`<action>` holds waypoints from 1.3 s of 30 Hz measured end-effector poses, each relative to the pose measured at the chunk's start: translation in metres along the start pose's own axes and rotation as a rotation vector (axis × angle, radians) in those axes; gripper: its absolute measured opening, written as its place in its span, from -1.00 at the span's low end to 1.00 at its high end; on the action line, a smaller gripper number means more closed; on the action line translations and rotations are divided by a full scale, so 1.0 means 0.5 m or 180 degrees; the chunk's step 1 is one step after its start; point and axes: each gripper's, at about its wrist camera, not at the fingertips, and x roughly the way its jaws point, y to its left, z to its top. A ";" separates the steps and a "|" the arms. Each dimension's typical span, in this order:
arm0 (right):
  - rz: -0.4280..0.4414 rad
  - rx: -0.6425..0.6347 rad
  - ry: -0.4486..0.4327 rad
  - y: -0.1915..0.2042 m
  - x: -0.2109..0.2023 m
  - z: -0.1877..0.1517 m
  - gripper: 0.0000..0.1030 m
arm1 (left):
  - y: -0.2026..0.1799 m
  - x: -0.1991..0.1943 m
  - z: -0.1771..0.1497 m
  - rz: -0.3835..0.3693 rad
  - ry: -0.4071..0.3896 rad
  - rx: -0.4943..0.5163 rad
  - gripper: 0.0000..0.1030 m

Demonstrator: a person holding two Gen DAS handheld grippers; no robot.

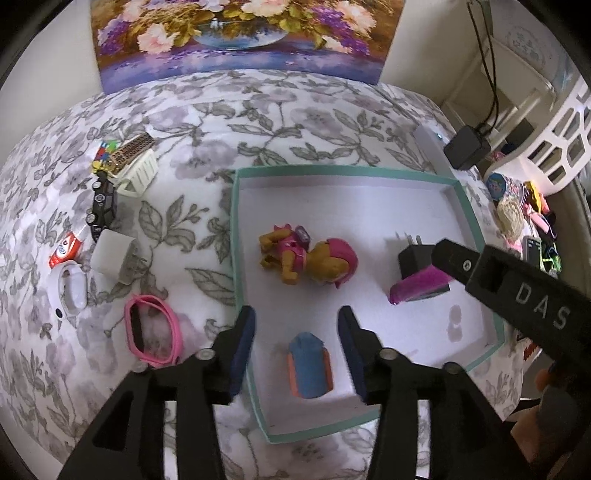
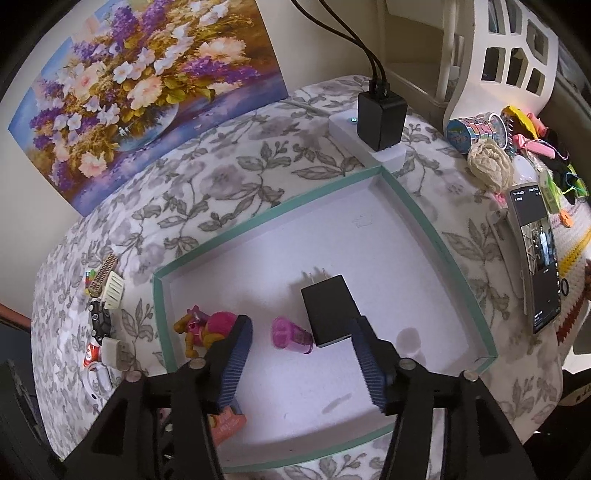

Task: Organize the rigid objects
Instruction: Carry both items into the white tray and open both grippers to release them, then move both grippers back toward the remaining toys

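Inside the green-rimmed tray (image 1: 469,206), a blue-and-orange block (image 1: 309,365) lies near the front edge, between the spread fingers of the empty left gripper (image 1: 297,354) above it. The right gripper (image 2: 301,363), open and empty, hovers over the tray, its right finger overlapping the black charger (image 2: 327,314) beside a pink container (image 2: 290,334).

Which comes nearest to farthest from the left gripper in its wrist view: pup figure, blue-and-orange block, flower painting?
From the left gripper:
1. Blue-and-orange block, between the open fingers, in the box.
2. Pup figure, mid-box, ahead.
3. Flower painting, against the far wall.
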 end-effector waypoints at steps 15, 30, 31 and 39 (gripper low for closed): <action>-0.0114 0.0015 0.0077 -0.009 0.019 0.002 0.87 | 0.106 -0.024 0.029 -0.0001 -0.0167 -0.0585 0.23; -0.0187 -0.0083 0.0149 0.001 0.037 -0.003 1.00 | 0.273 -0.034 0.029 0.0574 -0.0329 -0.1330 0.86; -0.0183 -0.0090 0.0153 0.003 0.038 -0.004 1.00 | 0.284 -0.037 0.028 0.0625 -0.0340 -0.1368 0.86; -0.0189 -0.0235 0.0148 0.033 0.040 -0.014 1.00 | 0.388 -0.062 0.015 0.0913 -0.0433 -0.1756 0.86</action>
